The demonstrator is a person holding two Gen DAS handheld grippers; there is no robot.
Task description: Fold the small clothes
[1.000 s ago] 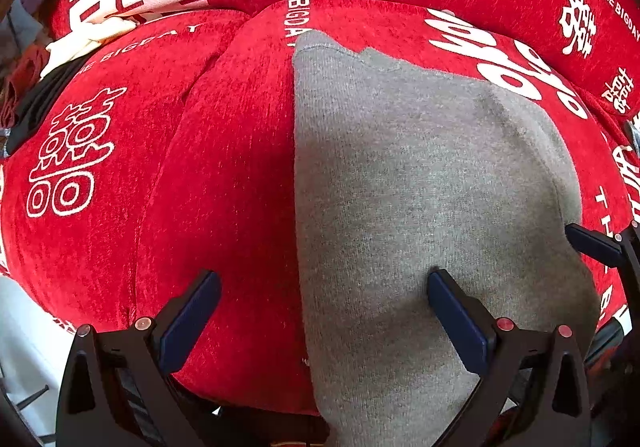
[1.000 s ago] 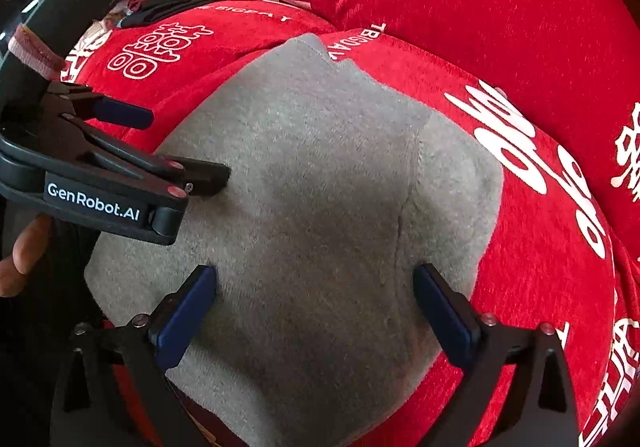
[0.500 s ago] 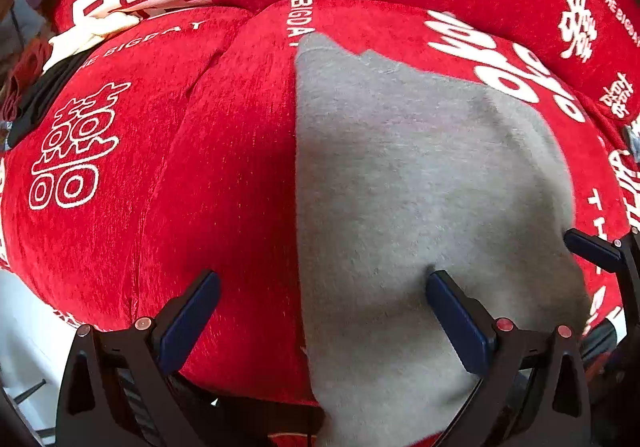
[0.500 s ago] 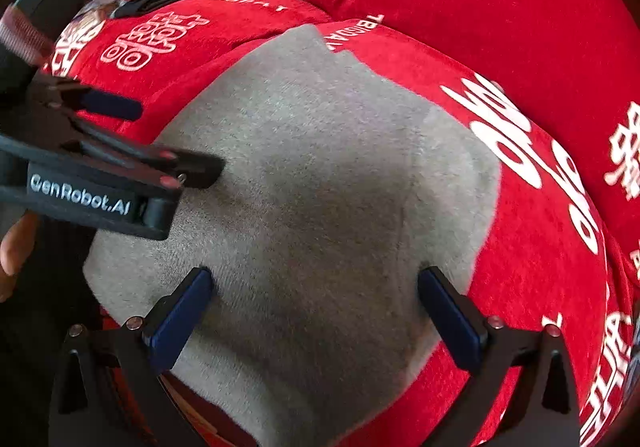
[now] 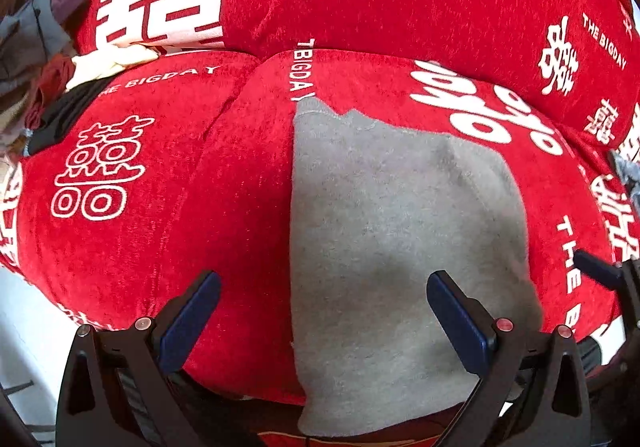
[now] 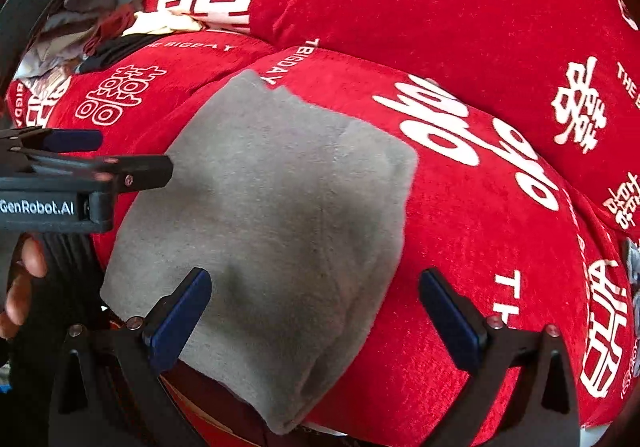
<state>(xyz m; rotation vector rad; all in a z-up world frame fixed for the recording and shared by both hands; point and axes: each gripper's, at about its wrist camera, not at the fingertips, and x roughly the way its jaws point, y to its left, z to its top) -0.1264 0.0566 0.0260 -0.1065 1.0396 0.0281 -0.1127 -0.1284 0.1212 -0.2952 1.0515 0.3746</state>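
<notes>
**One garment, two claws, one heap**

One folded grey garment (image 5: 400, 231) lies on the sofa (image 5: 180, 207), reaching its front edge. Two seat cushions show, with two back cushions behind them. Two claws are in view: the left claw (image 5: 320, 315) and the right claw (image 6: 316, 311), each with two blue-padded fingers spread wide. One heap of mixed clothes (image 6: 92, 11) sits at the sofa's far left end.

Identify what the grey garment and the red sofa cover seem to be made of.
Grey garment: looks like soft knit, perhaps fleece or wool blend; matte, fuzzy, heathered surface with a visible seam. Red sofa cover: likely chenille or velvet-like pile; slight sheen, streaky nap, white printed lettering.
</notes>
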